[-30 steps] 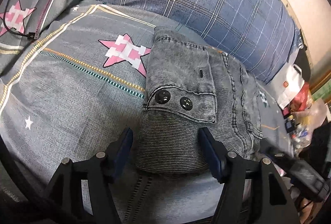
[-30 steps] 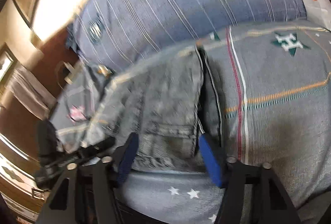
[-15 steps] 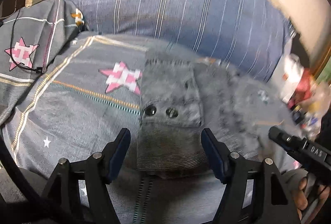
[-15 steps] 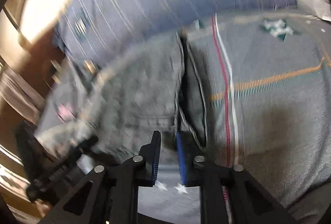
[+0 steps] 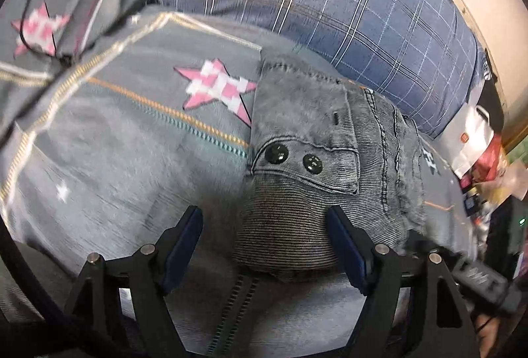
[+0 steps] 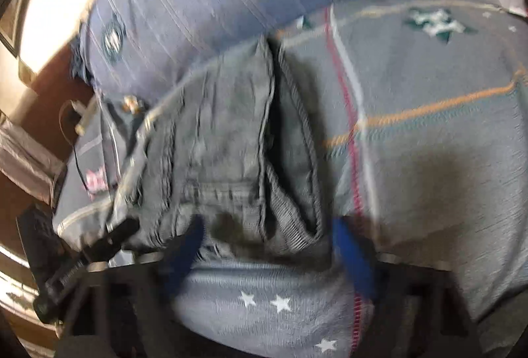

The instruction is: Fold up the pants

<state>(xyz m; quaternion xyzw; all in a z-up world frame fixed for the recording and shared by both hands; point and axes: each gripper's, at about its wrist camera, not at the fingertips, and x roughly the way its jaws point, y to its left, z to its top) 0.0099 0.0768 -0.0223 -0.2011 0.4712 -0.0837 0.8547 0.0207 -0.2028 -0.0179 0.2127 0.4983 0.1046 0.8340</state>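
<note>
The grey denim pants (image 5: 316,160) lie folded into a compact bundle on the bed's grey star-print cover (image 5: 132,160), two black buttons (image 5: 293,160) facing up, just in front of a blue plaid pillow (image 5: 330,1). The left tongs (image 5: 264,245) straddle the bundle's near edge, jaws opening, pads clear of the cloth on the left side. The right tongs (image 6: 267,255), blurred, sit at the bundle's other end (image 6: 231,143), jaws opening wide, gripping nothing. A white bag (image 5: 472,133) lies beyond the bed
</note>
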